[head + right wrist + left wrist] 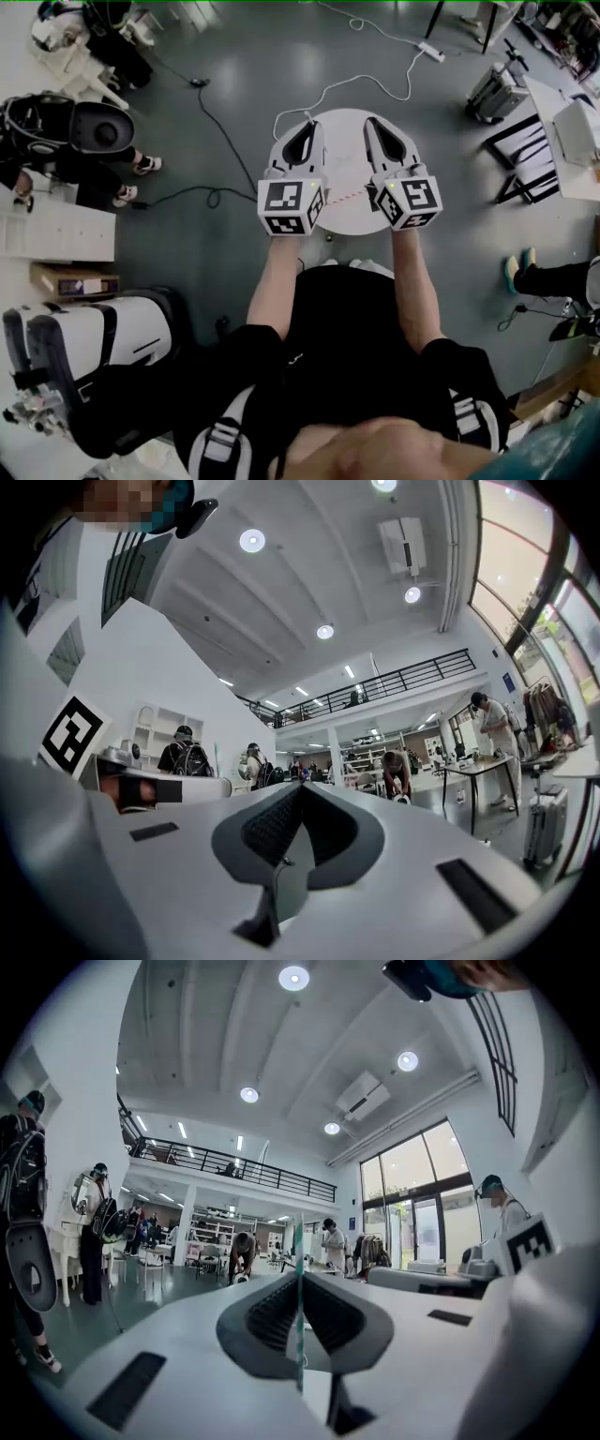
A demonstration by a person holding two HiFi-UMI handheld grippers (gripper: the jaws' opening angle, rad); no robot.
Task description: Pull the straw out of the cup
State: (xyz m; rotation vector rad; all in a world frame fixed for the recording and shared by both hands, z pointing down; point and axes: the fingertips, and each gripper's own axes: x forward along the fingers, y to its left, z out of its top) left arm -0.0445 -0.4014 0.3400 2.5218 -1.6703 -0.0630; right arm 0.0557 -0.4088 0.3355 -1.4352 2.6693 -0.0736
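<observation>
So the person is standing over a little round white table (339, 217) with a gripper in each hand, both held up above it and pointing out across the room rather than down at anything. The left gripper (298, 1283) is clamped tight on the straw (298, 1241), a thin pale thing with greenish stripes that runs straight up and down through the closed jaws and sticks out above and below them. The right gripper (298, 789) has its jaws pressed together too, but as far as I can see there's nothing in there. Going by that, I'd say the pulling part is basically done: the straw is out in the open in the left gripper's grip with no cup around it, and whatever's left is just putting it somewhere. Weird bit is the cup itself, I can't find it in any view. From the head view the two grippers and their marker cubes cover a good chunk of the tabletop, so it could be sitting under them, or it's just not there, no idea. Also from up there the straw is too thin to pick out at the left jaws. There's a faint reddish line (349, 194) running between the two cubes, and I honestly can't tell what it is.
</observation>
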